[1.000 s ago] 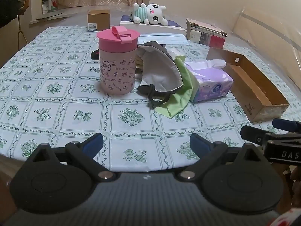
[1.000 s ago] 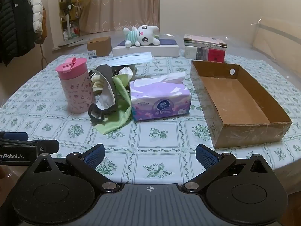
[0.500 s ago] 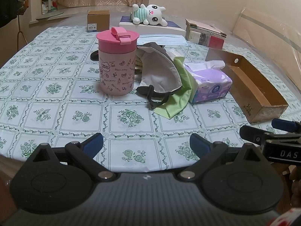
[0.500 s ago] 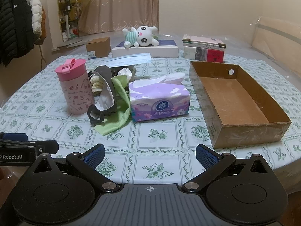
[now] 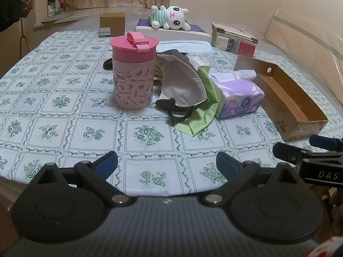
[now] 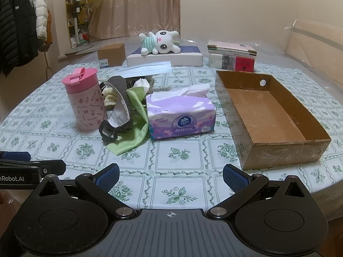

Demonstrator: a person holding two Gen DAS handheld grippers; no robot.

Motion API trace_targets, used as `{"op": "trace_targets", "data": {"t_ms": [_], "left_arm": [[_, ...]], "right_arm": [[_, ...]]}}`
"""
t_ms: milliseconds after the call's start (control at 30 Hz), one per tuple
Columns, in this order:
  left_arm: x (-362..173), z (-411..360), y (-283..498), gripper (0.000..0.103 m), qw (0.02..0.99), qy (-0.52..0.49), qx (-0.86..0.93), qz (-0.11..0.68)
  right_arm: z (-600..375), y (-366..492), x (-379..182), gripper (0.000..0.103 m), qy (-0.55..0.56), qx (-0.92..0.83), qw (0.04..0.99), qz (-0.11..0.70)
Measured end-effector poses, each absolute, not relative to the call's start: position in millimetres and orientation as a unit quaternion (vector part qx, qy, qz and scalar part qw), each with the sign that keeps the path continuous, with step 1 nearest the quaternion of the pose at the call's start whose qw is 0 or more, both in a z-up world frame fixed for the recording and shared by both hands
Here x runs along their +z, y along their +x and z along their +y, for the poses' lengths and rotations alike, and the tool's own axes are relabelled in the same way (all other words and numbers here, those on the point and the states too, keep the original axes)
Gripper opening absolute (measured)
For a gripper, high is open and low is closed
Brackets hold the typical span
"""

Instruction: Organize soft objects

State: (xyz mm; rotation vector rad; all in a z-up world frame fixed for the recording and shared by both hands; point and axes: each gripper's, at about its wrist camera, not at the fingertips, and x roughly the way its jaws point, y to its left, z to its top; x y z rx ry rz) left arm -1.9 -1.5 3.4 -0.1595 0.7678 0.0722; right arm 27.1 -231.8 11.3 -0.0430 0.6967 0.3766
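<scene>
Since the cardboard box [image 6: 276, 115] on the right side of the table [image 6: 182, 184] holds nothing, the sorting looks not yet begun. Both tools hang over the near edge of the table: the left gripper [image 5: 166, 164] has its jaws spread wide with nothing between them, and so does the right gripper [image 6: 170, 176].

All the soft things lie in 1 heap near the middle. A grey mask [image 5: 182, 85] is draped over a green cloth [image 5: 199, 115], touching the pink cup [image 5: 134, 72] on 1 side, with the purple tissue pack [image 6: 180, 115] just beside it on the other. A blue face mask [image 6: 148, 68] lies behind the heap, and a plush toy [image 6: 159, 42] rests on a flat white box well beyond.

By my judgement, everything is left: each soft item must be picked up and carried to the box.
</scene>
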Motion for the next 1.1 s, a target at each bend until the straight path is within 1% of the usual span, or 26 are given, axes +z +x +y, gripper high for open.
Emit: {"op": "trace_targets", "data": {"t_ms": [1100], "left_arm": [[8.9, -0.4, -1.4, 0.097, 0.925, -0.083, 0.034, 0.37]], "right_arm": [[-233.1, 29.1, 13.8, 0.102, -0.02, 0.181, 0.923, 0.339]]}}
